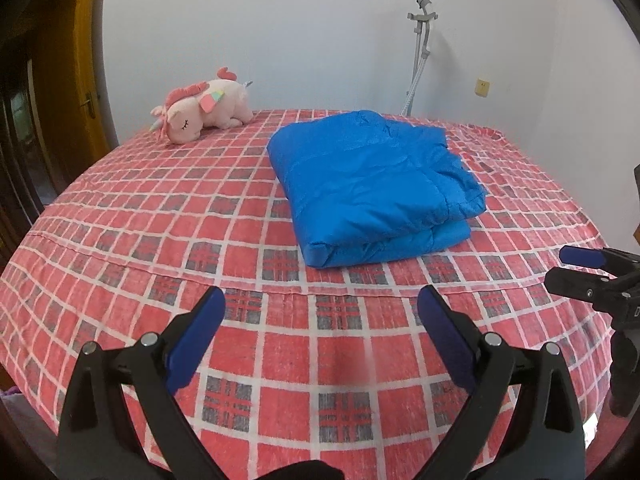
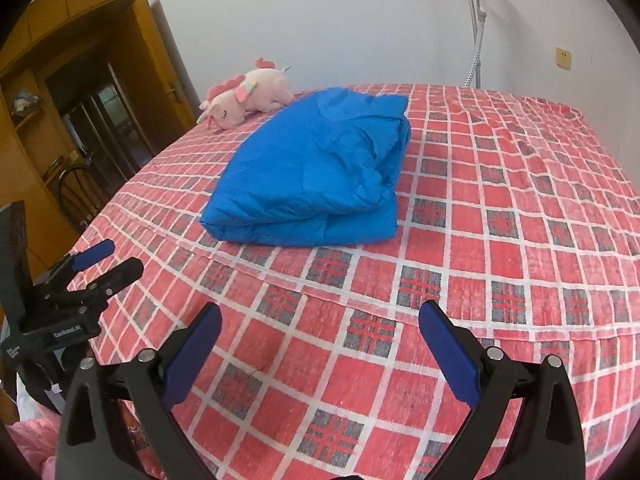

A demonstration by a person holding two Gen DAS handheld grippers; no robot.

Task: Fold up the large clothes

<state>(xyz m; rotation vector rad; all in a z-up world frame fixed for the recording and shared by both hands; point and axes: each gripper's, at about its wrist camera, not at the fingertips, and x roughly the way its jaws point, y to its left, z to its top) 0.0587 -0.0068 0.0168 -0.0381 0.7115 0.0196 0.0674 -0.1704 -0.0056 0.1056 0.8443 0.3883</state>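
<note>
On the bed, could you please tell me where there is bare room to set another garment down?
The near strip of bedspread between the open grippers and the folded blue jacket is bare, as is the right side beyond it. The far-left corner holds the plush unicorn.

**Hidden and cut off**

Underside layers of folded blue jacket (image 1: 372, 184), concealed. Right gripper (image 1: 576, 268) body, cropped at left-wrist frame edge. Doorway (image 2: 92, 120) interior, dim, contents indistinct. Stand (image 2: 476, 20) top, cropped.

one folded blue jacket (image 1: 372, 188), one pink plush unicorn (image 1: 202, 106), one checked bed (image 1: 120, 216), two grippers: left (image 1: 322, 308), right (image 2: 320, 324).
</note>
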